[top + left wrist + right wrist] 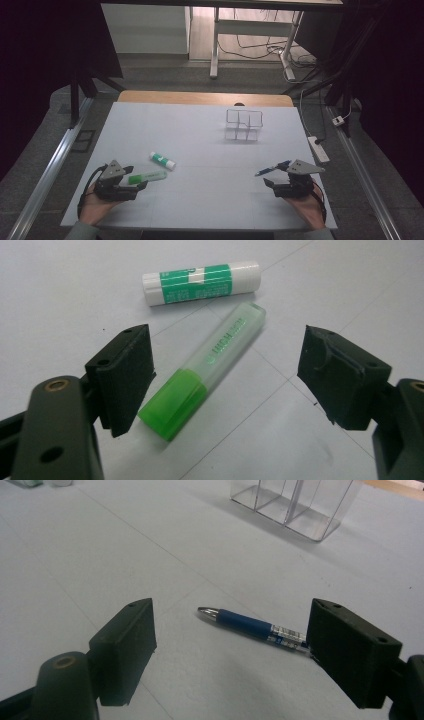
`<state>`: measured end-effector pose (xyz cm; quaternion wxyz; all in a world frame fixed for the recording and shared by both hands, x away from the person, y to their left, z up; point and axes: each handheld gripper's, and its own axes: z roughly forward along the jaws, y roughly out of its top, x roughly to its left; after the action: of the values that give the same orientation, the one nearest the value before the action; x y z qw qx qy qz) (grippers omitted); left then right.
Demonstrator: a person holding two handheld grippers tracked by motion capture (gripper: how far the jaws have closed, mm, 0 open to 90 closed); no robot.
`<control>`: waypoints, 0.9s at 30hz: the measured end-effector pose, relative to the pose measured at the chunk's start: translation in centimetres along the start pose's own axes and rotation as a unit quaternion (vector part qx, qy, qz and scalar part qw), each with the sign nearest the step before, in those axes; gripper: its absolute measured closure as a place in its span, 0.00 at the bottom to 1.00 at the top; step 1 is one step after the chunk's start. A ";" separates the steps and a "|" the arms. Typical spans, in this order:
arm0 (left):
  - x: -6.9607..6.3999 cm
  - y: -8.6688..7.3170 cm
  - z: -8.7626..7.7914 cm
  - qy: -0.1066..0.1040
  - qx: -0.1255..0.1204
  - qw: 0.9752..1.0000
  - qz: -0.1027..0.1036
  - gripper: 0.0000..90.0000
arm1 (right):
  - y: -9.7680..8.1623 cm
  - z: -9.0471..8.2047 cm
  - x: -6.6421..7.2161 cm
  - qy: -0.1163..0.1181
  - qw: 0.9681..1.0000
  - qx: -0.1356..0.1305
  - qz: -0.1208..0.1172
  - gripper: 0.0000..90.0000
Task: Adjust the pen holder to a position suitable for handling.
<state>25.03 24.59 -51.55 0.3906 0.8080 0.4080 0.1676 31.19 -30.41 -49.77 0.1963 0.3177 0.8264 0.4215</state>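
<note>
Trouble is likeliest at the left gripper (131, 181), whose jaws are standing wide apart and holding nothing, with the green highlighter (204, 367) lying flat on the white table (200, 200) between them but slanted across the gap: its green end is sitting just beside one jaw, so a squeeze from this angle could be pushing it round or nudging it toward the glue stick (201, 282) lying near its far end. The right gripper (277, 179) is also standing fully released (nothing in it), and the blue pen (252, 626) is lying slanted on the table, its rear end running behind one jaw, so closing here may be catching only that end and letting the pen pivot. The high view is showing both hands and the clear divided organizer (243, 124) far across the table; the left gripper view is giving the highlighter's slant, while the right gripper view is showing the pen's metal tip pointing away from the jaw.
</note>
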 end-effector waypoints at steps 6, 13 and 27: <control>0.0 0.1 -0.2 -0.003 -0.005 1.000 -0.004 0.24 | 0.0 -0.1 0.0 -0.001 1.000 0.001 0.002 0.22; 0.0 0.0 -0.2 -0.001 -0.006 1.000 -0.002 0.22 | -0.1 0.1 0.0 0.002 1.000 0.009 0.002 0.23; 0.1 0.1 0.1 0.001 0.001 1.000 -0.004 0.21 | 0.0 0.0 0.0 -0.001 1.000 0.011 0.009 0.25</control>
<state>25.27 24.57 -51.54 0.3897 0.8065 0.4123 0.1666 31.15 -30.41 -49.74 0.1899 0.3274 0.8281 0.4136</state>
